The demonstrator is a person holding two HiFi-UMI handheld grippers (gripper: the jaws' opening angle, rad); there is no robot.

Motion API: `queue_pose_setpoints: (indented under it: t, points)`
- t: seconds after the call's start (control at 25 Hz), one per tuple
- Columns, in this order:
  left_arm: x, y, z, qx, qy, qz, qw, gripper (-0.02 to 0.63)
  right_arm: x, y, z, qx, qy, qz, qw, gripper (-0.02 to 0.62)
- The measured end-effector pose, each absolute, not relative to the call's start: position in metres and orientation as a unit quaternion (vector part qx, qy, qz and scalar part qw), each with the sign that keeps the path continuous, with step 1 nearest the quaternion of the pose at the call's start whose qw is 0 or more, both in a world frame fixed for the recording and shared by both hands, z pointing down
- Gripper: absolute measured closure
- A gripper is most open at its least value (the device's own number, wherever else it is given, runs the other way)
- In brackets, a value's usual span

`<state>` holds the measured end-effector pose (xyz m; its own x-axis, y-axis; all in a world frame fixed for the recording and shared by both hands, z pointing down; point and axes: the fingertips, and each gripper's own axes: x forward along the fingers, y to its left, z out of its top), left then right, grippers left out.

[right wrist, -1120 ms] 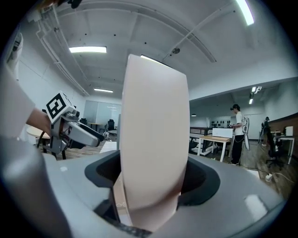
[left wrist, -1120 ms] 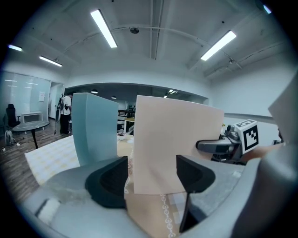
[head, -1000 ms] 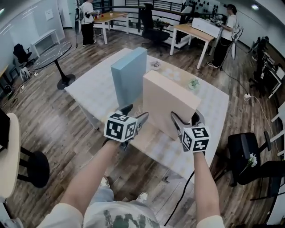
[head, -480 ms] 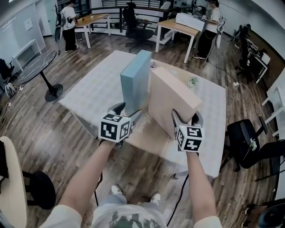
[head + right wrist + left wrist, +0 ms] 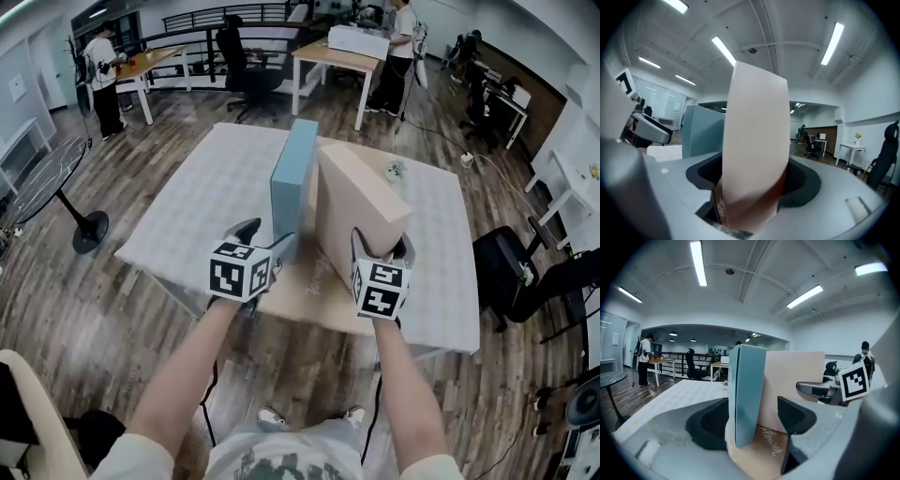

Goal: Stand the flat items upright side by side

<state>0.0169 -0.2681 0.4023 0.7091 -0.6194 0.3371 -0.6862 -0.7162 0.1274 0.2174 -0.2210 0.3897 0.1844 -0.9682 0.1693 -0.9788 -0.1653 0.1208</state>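
A flat blue box (image 5: pixel 292 183) stands upright on the table, its near end between the jaws of my left gripper (image 5: pixel 267 239). In the left gripper view the blue box (image 5: pixel 747 394) rests by the left jaw and a gap shows at the right jaw, so this gripper is open. My right gripper (image 5: pixel 382 246) is shut on the near end of a thick beige box (image 5: pixel 356 206), which stands slightly tilted just right of the blue one. The beige box (image 5: pixel 754 140) fills the space between the jaws. A brown flat item (image 5: pixel 314 281) with script lettering lies under both.
The table (image 5: pixel 197 206) has a pale checked cloth. A small potted plant (image 5: pixel 394 172) sits behind the boxes. A black chair (image 5: pixel 502 272) stands to the right, a round glass table (image 5: pixel 47 178) to the left. People work at desks far behind.
The blue and beige boxes have come closer together and now stand almost side by side. Both grippers kept their places at the boxes' near ends.
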Motion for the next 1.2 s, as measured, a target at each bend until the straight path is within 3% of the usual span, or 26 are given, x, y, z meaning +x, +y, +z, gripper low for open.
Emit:
queue_pose_setpoints:
  t: [1.2]
  points:
    - [0.057, -0.302, 0.403, 0.959, -0.238, 0.139, 0.071, 0.268, 0.18, -0.306, 0.397, 0.828, -0.557, 0.042, 0.059, 0.264]
